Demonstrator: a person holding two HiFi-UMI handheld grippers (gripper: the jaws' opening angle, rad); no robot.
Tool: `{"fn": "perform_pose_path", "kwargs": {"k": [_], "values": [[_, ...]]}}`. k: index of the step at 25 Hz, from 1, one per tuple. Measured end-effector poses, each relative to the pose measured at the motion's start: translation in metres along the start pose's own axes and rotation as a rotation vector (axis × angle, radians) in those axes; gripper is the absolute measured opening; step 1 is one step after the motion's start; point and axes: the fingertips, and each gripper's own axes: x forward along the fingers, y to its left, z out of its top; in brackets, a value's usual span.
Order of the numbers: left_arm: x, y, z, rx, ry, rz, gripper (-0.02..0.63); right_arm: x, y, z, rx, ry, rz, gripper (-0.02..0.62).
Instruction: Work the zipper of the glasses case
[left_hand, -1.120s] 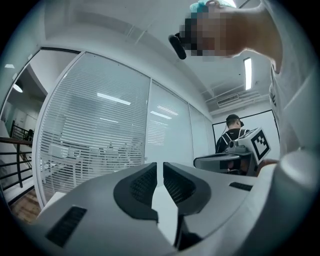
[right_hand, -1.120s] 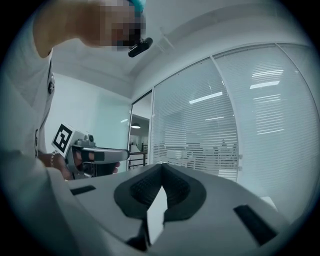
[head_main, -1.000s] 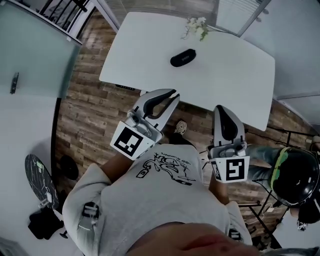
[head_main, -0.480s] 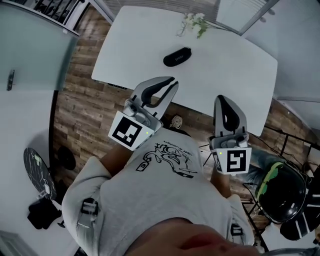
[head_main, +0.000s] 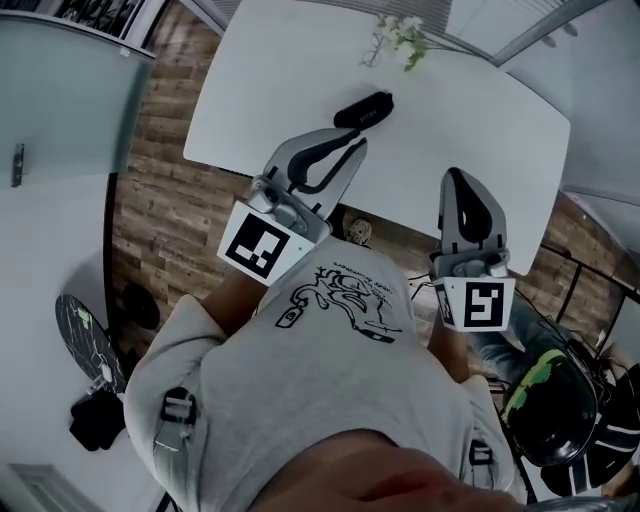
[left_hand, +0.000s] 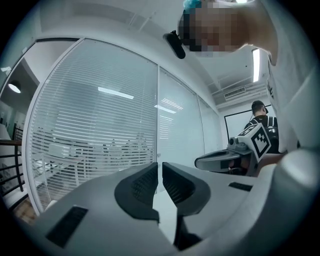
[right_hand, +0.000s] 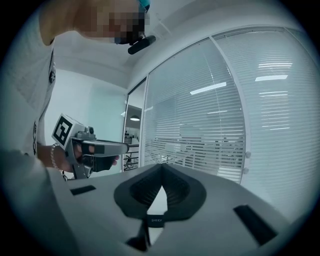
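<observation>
The black glasses case (head_main: 363, 110) lies zipped shut on the white table (head_main: 470, 110), toward its far side. In the head view my left gripper (head_main: 354, 143) hangs in the air over the table's near edge, its tips a short way in front of the case. Its jaws stand a narrow slit apart with nothing between them. My right gripper (head_main: 456, 179) is held further right, shut and empty, near the table's front edge. Both gripper views look level at a glass wall with blinds. The case is not in them. Left gripper (left_hand: 160, 167), right gripper (right_hand: 161, 167).
A sprig of white flowers (head_main: 400, 35) lies at the table's far edge behind the case. Wooden floor (head_main: 160, 170) surrounds the table. A dark round object with a green stripe (head_main: 550, 400) sits at the lower right, another black one (head_main: 85, 345) at the lower left.
Both grippers have come forward toward the table. The left gripper's tips now show over the table's near edge, closer to the case. The view has shifted a little.
</observation>
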Motion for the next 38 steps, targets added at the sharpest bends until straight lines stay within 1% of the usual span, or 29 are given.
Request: {"fn": "perform_pose_path", "kwargs": {"k": [3,7,10,14,18,23,28,33,35,38], "values": [[0.008,0.022,0.002,-0.005,-0.009,-0.020,0.036,0.026,0.000,0.008,0.013,0.002,-0.013,0.005],[0.012,0.057,0.004,-0.003,-0.014,-0.029,0.031,0.060,0.002,0.010,-0.027,0.030,-0.014,0.005],[0.015,0.079,0.000,0.001,0.001,-0.045,0.028,0.081,0.003,0.008,-0.030,0.061,-0.025,0.005],[0.024,0.099,-0.004,-0.001,0.014,-0.078,0.026,0.104,0.000,0.008,-0.032,0.080,-0.046,0.005],[0.038,0.111,-0.018,-0.011,0.046,-0.127,0.026,0.122,-0.006,-0.003,-0.035,0.120,-0.074,0.005],[0.063,0.111,-0.041,-0.015,0.100,-0.172,0.026,0.134,-0.021,-0.027,-0.045,0.179,-0.072,0.006],[0.093,0.099,-0.066,-0.016,0.158,-0.192,0.026,0.142,-0.039,-0.058,0.008,0.229,-0.051,0.006],[0.115,0.090,-0.095,0.023,0.212,-0.188,0.026,0.142,-0.057,-0.090,-0.027,0.282,-0.003,0.008],[0.119,0.087,-0.111,0.037,0.245,-0.193,0.026,0.144,-0.062,-0.104,-0.045,0.309,0.012,0.025],[0.127,0.082,-0.138,0.040,0.294,-0.199,0.026,0.144,-0.070,-0.125,-0.040,0.350,0.027,0.035]]}}
